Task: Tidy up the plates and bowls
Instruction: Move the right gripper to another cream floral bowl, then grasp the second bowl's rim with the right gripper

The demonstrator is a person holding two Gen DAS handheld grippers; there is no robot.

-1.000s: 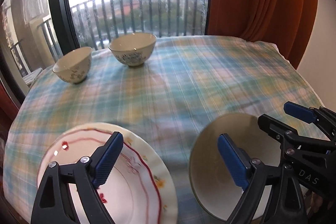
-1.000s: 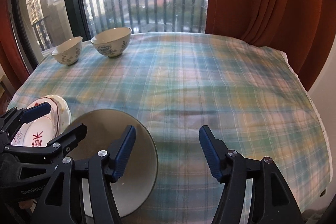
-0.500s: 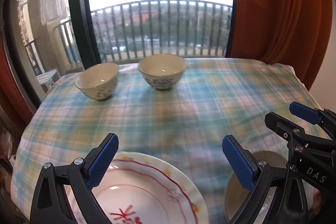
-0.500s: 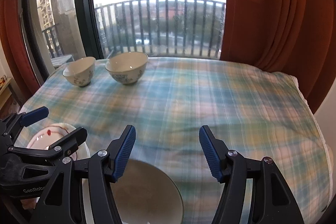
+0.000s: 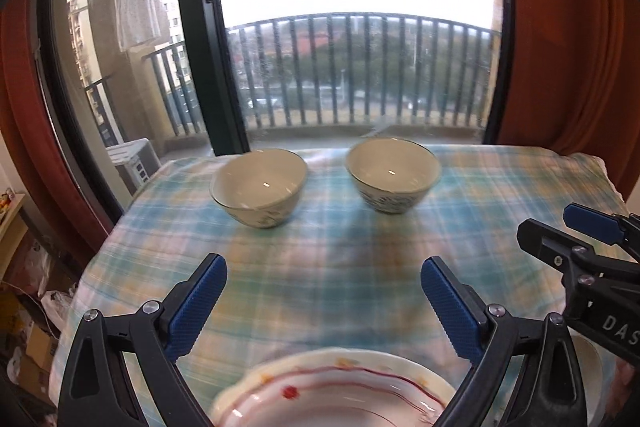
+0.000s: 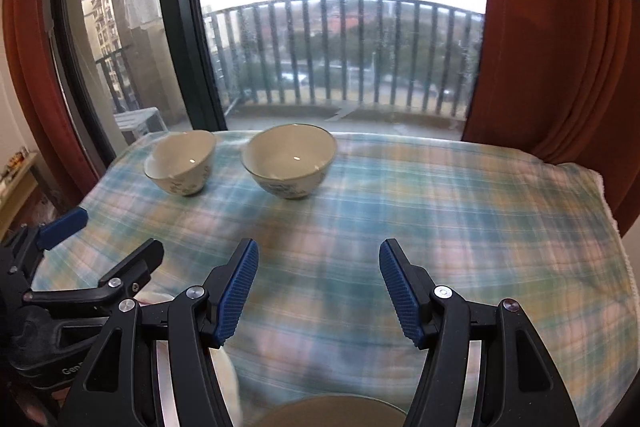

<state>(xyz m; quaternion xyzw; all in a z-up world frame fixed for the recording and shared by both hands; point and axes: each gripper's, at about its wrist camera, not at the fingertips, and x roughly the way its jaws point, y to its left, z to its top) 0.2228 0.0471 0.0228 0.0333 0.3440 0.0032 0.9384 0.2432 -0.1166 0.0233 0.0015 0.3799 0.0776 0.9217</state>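
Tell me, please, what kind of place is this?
Probably a home dining corner in an upper-floor flat: a table with a plaid cloth, orange curtains, and a glass door onto a railed balcony.

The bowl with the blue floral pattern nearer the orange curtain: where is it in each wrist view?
Left wrist: the blue floral bowl sits right of centre at the table's far edge.
Right wrist: the same bowl sits left of centre at the far edge.
Shared landmark: the second bowl stands just left of it.
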